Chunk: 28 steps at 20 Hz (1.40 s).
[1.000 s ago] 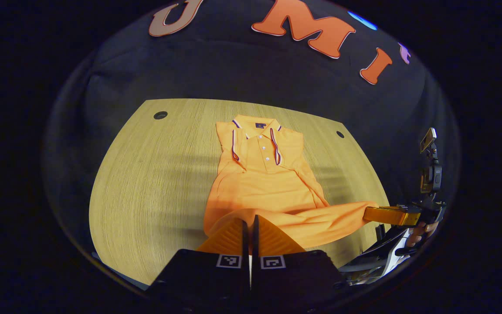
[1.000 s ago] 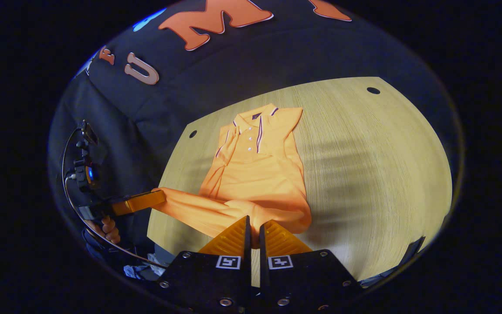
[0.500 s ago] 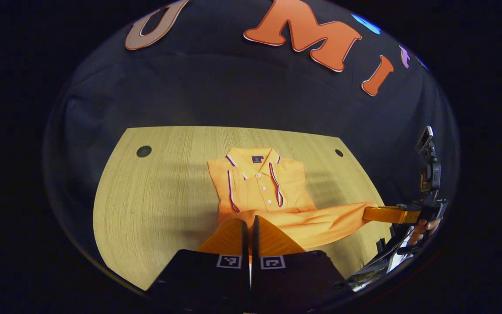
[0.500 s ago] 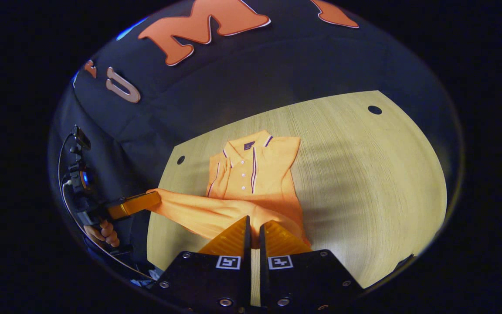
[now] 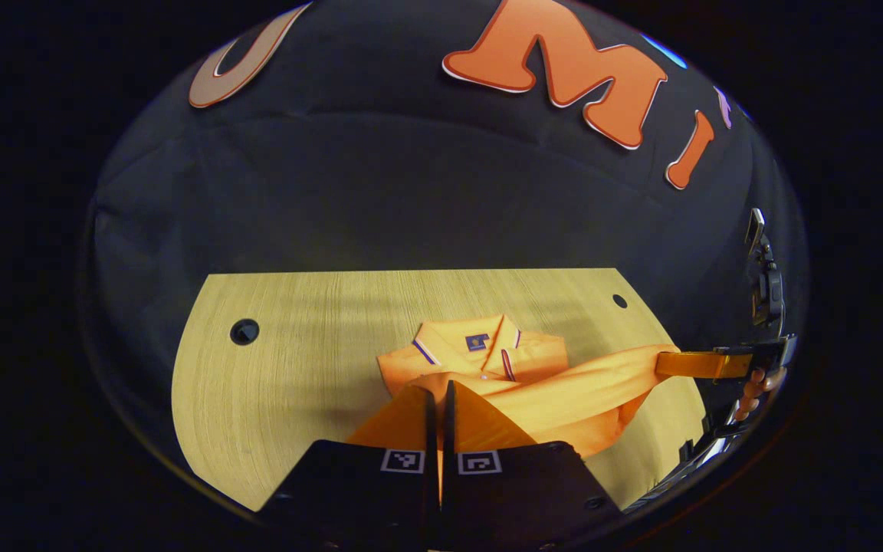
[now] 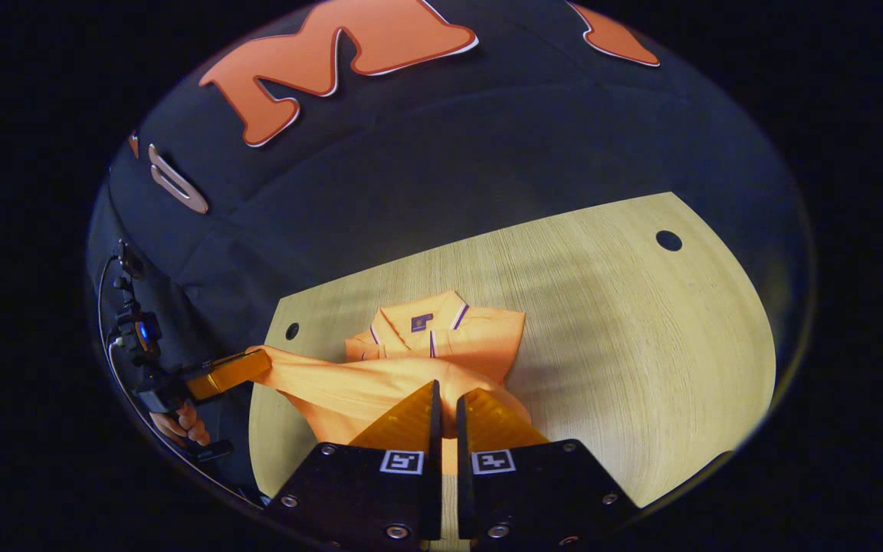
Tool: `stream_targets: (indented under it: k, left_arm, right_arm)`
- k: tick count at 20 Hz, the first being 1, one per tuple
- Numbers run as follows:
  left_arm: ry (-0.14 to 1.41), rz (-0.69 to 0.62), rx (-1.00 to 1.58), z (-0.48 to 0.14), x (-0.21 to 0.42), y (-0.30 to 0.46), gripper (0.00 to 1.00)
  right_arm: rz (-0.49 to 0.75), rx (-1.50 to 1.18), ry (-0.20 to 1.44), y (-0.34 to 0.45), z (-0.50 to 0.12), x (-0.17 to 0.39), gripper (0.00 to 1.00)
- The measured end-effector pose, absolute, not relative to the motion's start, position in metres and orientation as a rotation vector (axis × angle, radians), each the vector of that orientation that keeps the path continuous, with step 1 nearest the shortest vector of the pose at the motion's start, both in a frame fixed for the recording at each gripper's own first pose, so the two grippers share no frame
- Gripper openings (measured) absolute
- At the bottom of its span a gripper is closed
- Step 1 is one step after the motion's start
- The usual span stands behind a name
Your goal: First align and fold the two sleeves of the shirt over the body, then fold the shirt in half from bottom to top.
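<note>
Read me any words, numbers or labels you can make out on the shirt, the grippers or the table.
None can be read.
Neck label of the orange shirt: a small dark patch, too small to read.
Left gripper and right gripper: each carries two square black-and-white coded markers, patterns, not text.
Wooden table: no writing, only round holes.

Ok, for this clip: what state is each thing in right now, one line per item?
Shirt: sleeves folded over the body, bottom hem lifted and drawn toward the collar, half-fold not yet laid down.
Collar: lying flat on the table, uncovered.
Left tool: shut on the shirt hem.
Right tool: shut on the shirt hem.
Table: bare wood around the shirt.
</note>
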State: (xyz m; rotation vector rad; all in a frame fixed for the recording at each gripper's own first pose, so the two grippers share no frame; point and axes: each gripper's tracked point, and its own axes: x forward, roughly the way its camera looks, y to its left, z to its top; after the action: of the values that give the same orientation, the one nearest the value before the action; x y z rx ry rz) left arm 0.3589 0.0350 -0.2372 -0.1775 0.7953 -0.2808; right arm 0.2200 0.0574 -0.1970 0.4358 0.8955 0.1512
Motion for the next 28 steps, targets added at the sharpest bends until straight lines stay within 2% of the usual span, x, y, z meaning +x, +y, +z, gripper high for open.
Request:
stream_targets:
  k: [7,10,11,12,14,15,16,17,18,20,23,28]
  left_arm:
    - [0.787,-0.247,-0.109,-0.264,0.42,0.041,0.01]
    - [0.817,-0.218,-0.083,-0.281,0.426,0.043,0.02]
    - [0.845,-0.215,-0.081,-0.287,0.423,0.045,0.14]
    - [0.86,-0.22,-0.101,-0.288,0.419,0.042,0.27]
    - [0.845,-0.199,-0.132,-0.289,0.419,0.047,0.67]
    - [0.829,-0.18,-0.136,-0.284,0.418,0.053,0.88]
    - [0.814,-0.167,-0.136,-0.281,0.418,0.057,0.91]
    - [0.794,-0.153,-0.135,-0.275,0.417,0.059,0.98]
    - [0.768,-0.141,-0.136,-0.269,0.418,0.061,0.94]
    - [0.709,-0.12,-0.126,-0.253,0.412,0.064,0.97]
    - [0.62,-0.099,-0.1,-0.233,0.39,0.056,0.97]
    - [0.488,-0.092,-0.09,-0.164,0.342,0.036,0.98]
  right_arm:
    - [0.115,0.416,0.908,0.061,-0.219,0.283,0.08]
    - [0.117,0.449,0.904,0.071,-0.227,0.305,0.08]
    - [0.108,0.467,0.931,0.072,-0.23,0.304,0.08]
    - [0.093,0.468,0.933,0.071,-0.232,0.302,0.18]
    - [0.078,0.418,0.896,0.063,-0.232,0.306,0.57]
    - [0.078,0.394,0.878,0.06,-0.227,0.305,0.6]
    - [0.077,0.373,0.857,0.057,-0.219,0.3,0.82]
    - [0.08,0.358,0.829,0.055,-0.211,0.297,0.88]
    - [0.077,0.345,0.799,0.052,-0.204,0.294,0.93]
    - [0.072,0.322,0.741,0.048,-0.187,0.286,0.98]
    - [0.074,0.274,0.65,0.036,-0.155,0.262,0.99]
    - [0.094,0.192,0.507,0.024,-0.098,0.216,0.99]
